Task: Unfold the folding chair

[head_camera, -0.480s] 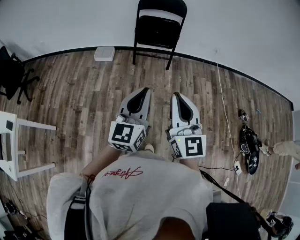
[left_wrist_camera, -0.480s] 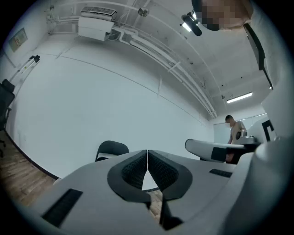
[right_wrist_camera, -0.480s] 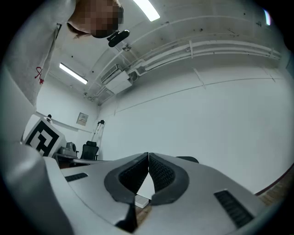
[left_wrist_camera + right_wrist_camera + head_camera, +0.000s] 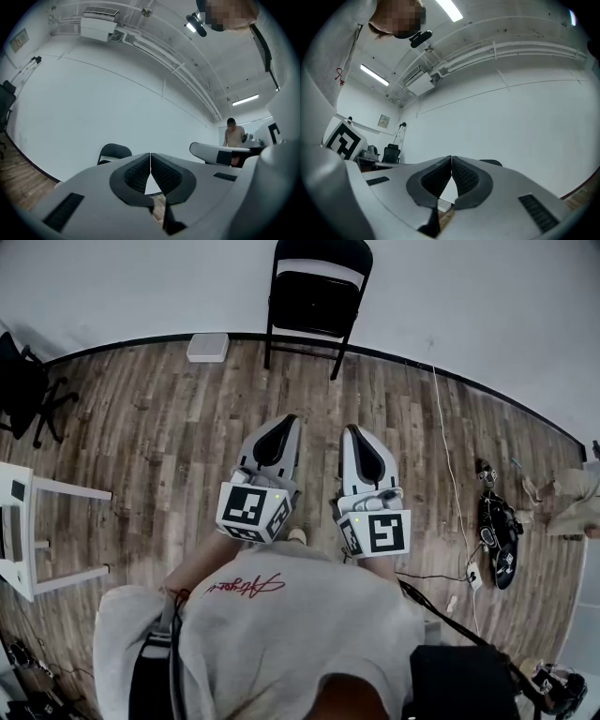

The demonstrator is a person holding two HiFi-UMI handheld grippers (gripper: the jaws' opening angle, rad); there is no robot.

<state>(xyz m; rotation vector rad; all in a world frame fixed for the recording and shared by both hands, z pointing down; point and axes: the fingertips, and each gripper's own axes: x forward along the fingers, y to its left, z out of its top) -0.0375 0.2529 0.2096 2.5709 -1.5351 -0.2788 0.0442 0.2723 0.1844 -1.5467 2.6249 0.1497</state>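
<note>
The black folding chair [image 4: 314, 296] stands on its legs against the far white wall, its seat facing me. My left gripper [image 4: 279, 430] and right gripper [image 4: 357, 439] are held side by side in front of my chest and point toward it, well short of it. Both are shut with nothing between the jaws. In the left gripper view the shut jaws [image 4: 150, 154] sit just right of the chair's backrest [image 4: 115, 151]. In the right gripper view the jaws [image 4: 452, 158] are shut too, and the top of the chair's back [image 4: 490, 162] peeks over the right jaw.
A white box [image 4: 207, 347] lies on the wood floor by the wall, left of the chair. A white stool [image 4: 28, 531] and a black office chair [image 4: 23, 390] are at the left. Cables and gear [image 4: 497, 535] lie at the right, near another person [image 4: 562, 493].
Both grippers and the chair have stayed put. The person at the right edge has shifted up along that edge.
</note>
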